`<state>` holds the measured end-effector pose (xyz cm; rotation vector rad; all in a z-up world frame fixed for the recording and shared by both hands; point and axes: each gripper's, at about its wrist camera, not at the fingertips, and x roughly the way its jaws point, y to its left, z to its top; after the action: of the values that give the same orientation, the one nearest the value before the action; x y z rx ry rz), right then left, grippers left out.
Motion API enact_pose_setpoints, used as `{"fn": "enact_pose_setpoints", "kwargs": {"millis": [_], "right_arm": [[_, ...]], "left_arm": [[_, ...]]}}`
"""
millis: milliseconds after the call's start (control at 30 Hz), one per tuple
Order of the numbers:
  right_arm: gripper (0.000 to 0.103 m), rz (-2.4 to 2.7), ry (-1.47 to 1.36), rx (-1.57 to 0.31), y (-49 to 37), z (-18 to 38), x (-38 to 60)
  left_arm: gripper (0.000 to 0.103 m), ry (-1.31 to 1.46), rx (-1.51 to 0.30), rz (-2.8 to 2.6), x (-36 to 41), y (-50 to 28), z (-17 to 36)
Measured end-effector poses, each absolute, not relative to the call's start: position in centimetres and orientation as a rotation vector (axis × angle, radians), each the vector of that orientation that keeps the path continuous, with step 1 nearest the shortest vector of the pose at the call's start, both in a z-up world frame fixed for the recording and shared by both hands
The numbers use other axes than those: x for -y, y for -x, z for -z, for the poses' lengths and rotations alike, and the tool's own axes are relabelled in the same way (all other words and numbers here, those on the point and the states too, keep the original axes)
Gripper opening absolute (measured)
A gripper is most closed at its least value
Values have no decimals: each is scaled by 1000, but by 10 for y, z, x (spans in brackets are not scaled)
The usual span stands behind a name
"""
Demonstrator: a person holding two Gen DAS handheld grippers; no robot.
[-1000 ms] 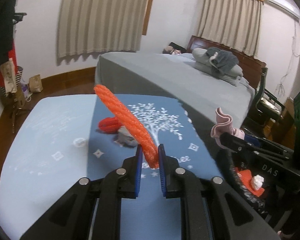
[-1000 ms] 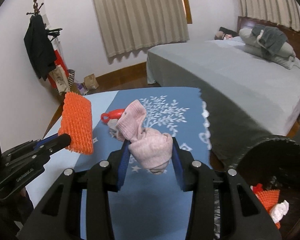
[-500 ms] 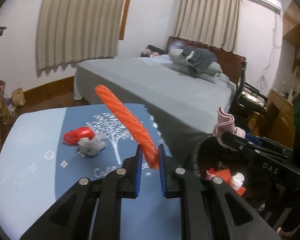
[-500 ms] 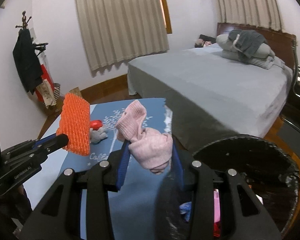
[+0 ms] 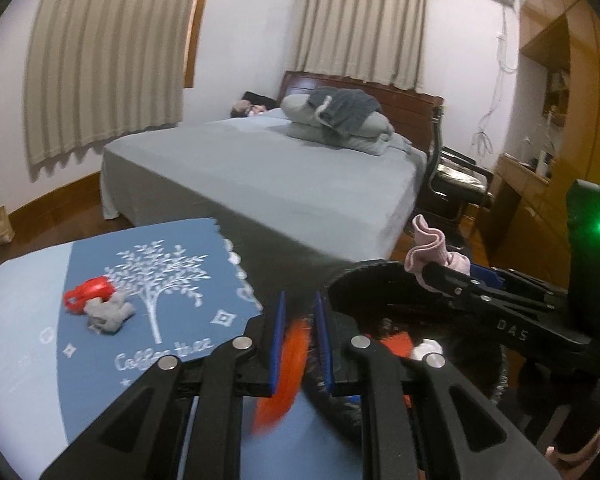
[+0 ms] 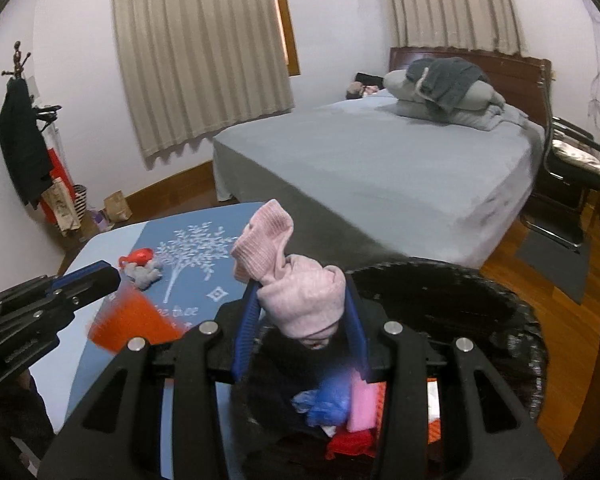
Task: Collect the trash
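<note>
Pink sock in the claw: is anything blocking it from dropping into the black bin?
Nothing visible does. The right gripper holds the pink sock right above the black bin, whose open mouth shows only trash lying at the bottom.

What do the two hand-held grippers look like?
Both are matte black angular plastic with silver screw heads and blue finger pads. The left hand-held gripper matches the right hand-held gripper. The right one's side reads "DAS", below a green light on a black mount.

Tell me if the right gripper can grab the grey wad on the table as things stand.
Probably not: the right gripper is shut on the pink sock over the bin; the grey wad lies well off to its left.
</note>
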<state>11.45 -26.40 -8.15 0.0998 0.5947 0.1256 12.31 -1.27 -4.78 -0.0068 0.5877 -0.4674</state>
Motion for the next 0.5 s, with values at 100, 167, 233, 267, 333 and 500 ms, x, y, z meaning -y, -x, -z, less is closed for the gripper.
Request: {"fn": "enact_pose_setpoints", "kwargs": {"millis": [100, 167, 233, 267, 333, 500], "right_arm": [[39, -97, -110, -602, -111, 85, 280], [39, -81, -118, -606, -108, 88, 289], [39, -63, -132, -614, -105, 92, 298], [39, -57, -140, -618, -104, 95, 302], [39, -54, -148, -626, -105, 99, 303], [39, -69, -163, -659, -109, 116, 298]], "left_arm": [[16, 1, -591, 503, 30, -122, 48], [16, -11, -592, 520, 40, -121, 49], [16, -27, -599, 531, 47, -121, 52], [16, -34, -604, 528, 48, -120, 55], [16, -39, -624, 515, 45, -119, 62], [35, -6, -696, 469, 23, -123, 84]]}}
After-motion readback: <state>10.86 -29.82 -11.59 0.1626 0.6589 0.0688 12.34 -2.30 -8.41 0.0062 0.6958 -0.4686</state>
